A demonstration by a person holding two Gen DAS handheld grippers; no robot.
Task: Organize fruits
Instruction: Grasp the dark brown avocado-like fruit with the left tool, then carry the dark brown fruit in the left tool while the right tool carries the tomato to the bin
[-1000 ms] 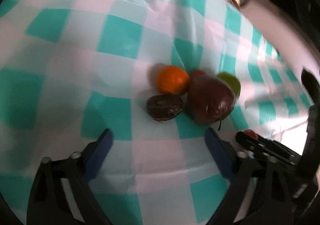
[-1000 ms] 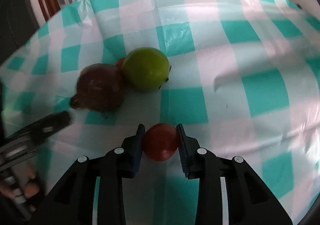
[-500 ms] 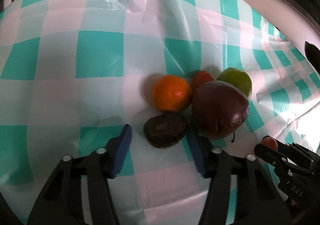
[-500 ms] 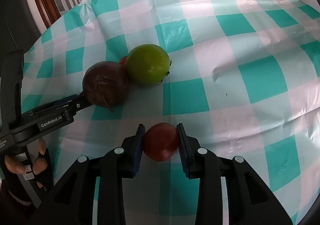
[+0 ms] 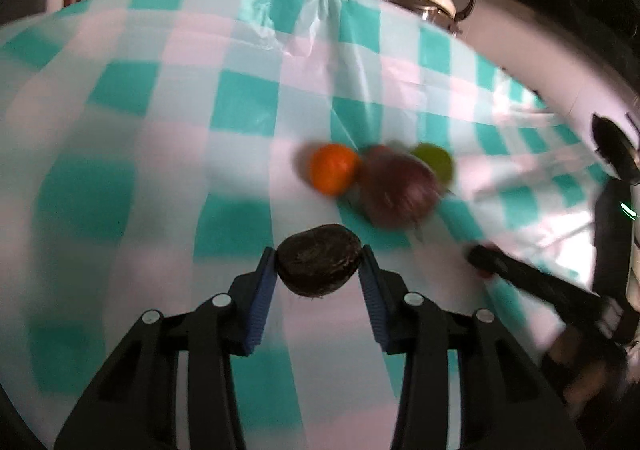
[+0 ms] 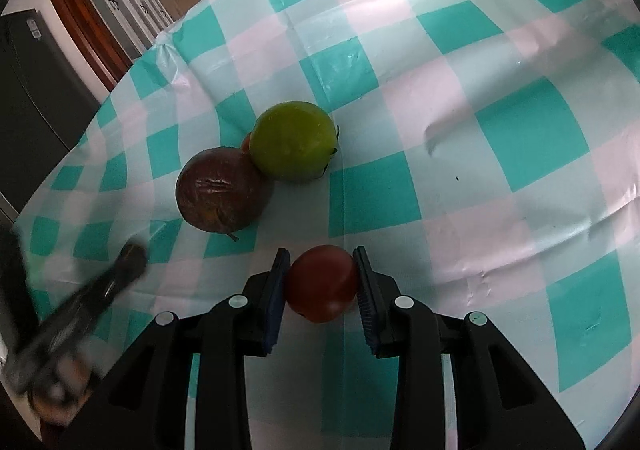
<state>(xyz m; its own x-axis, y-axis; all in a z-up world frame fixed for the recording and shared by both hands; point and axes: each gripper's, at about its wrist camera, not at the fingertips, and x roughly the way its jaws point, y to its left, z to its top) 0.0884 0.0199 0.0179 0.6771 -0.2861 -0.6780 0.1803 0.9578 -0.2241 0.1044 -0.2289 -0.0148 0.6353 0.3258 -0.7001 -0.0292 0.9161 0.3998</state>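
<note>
Above the checked tabletop (image 6: 520,138), a dark wrinkled fruit (image 5: 319,259) and a red fruit (image 6: 322,283) are being gripped by the left and right jaws, and either could be bruised by over-squeezing.

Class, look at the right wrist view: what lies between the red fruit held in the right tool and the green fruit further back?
Only bare checked tablecloth separates the red fruit from the green fruit, as the right wrist view shows.
</note>
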